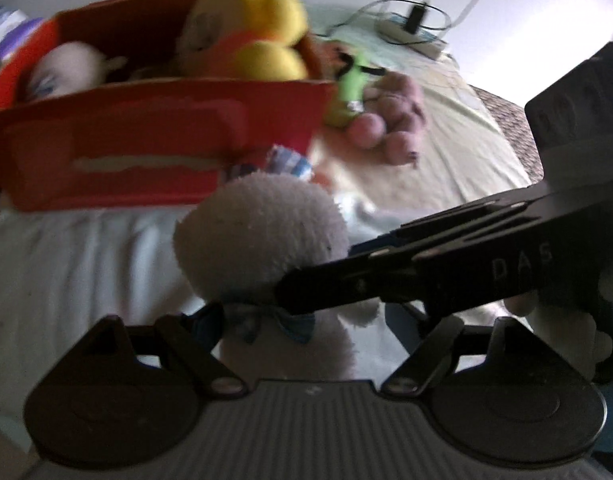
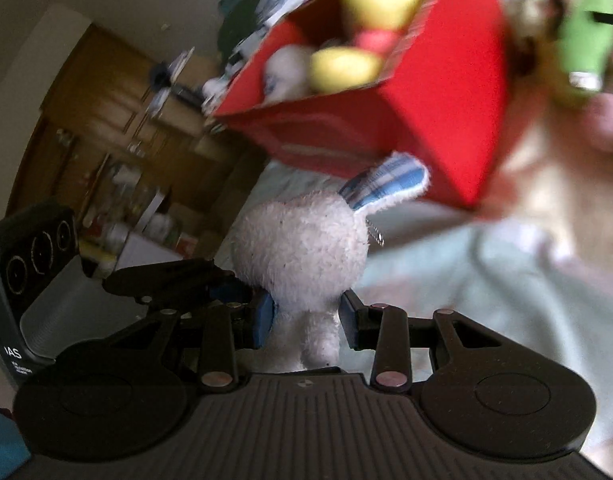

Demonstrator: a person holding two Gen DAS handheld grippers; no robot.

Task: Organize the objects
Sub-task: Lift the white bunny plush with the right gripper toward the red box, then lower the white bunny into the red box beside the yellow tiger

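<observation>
A white plush bunny (image 1: 262, 232) with a blue striped ear (image 2: 390, 184) and a blue bow hangs over the pale bed sheet (image 1: 86, 264). My right gripper (image 2: 306, 320) is shut on its neck, blue pads pressing both sides. From the right in the left wrist view, the right gripper (image 1: 282, 296) reaches across to the bunny. My left gripper (image 1: 322, 320) stands open around the bunny's body, with a gap on its right side. Just behind is a red box (image 1: 146, 132) holding a yellow plush (image 1: 266, 20) and a white one (image 1: 66, 68).
A green toy (image 1: 352, 80) and a pink plush (image 1: 390, 116) lie on the sheet right of the box. A power strip (image 1: 414, 36) with cables sits at the back. A wooden cabinet (image 2: 106, 128) with clutter stands off to the left.
</observation>
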